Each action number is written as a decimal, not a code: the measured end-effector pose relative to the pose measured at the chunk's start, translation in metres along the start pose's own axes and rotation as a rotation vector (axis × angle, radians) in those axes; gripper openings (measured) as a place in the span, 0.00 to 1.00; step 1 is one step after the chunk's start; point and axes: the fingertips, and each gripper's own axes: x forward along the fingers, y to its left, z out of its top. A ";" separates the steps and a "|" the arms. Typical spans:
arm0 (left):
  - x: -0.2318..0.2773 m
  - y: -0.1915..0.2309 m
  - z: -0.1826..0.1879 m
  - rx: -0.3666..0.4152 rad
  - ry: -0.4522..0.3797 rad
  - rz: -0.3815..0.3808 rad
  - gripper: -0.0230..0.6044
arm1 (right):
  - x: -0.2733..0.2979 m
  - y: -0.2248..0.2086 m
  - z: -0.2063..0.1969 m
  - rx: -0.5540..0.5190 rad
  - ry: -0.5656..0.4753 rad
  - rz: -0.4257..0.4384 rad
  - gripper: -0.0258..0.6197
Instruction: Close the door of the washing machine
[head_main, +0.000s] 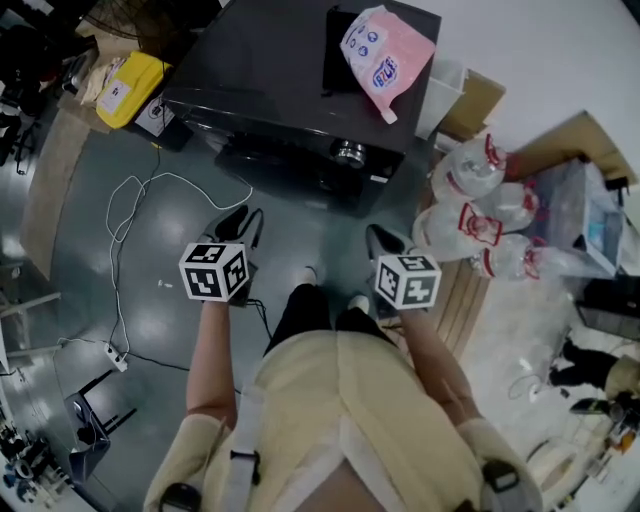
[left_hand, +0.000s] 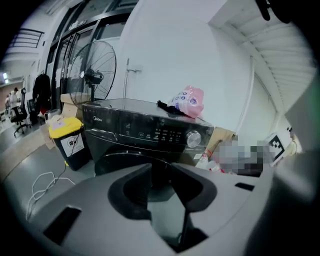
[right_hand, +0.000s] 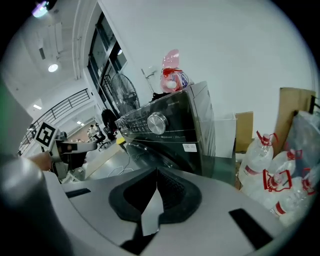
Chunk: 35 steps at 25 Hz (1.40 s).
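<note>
Facing the black washing machine (head_main: 280, 70) from the floor in front of it, with a pink bag (head_main: 385, 50) lying on its top. Ahead of the 2 claws and a little lower: the round door (left_hand: 127, 159), set in the front face below the control panel and its knob. Seems to lie flat against the front, so probably closed already or very near to it; cannot tell whether latched. Left claw (head_main: 243, 225): jaws apart with a clear gap, nothing between them, pointing almost straight at the door. Right claw (head_main: 385, 240): jaws together at the tips, holding nothing, aimed more toward the right corner of the machine, beside the water bottles (head_main: 470, 225) on the floor. Both well apart from the door, touching nothing. Of the 2, the left looks nearer and better lined up, with the door lying toward its side. For a last push, if needed at all: forward and down from the left claw, flat onto the door face. Cannot say which edge carries the hinge.
</note>
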 end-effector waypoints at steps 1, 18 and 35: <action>-0.004 -0.007 -0.003 -0.025 -0.008 -0.004 0.22 | -0.003 0.001 0.002 0.002 -0.012 0.003 0.05; -0.037 -0.045 -0.022 -0.053 -0.058 0.048 0.12 | -0.039 0.001 0.015 -0.045 -0.095 -0.001 0.04; -0.046 -0.065 -0.019 -0.035 -0.074 0.056 0.12 | -0.055 -0.003 0.022 -0.015 -0.135 0.023 0.04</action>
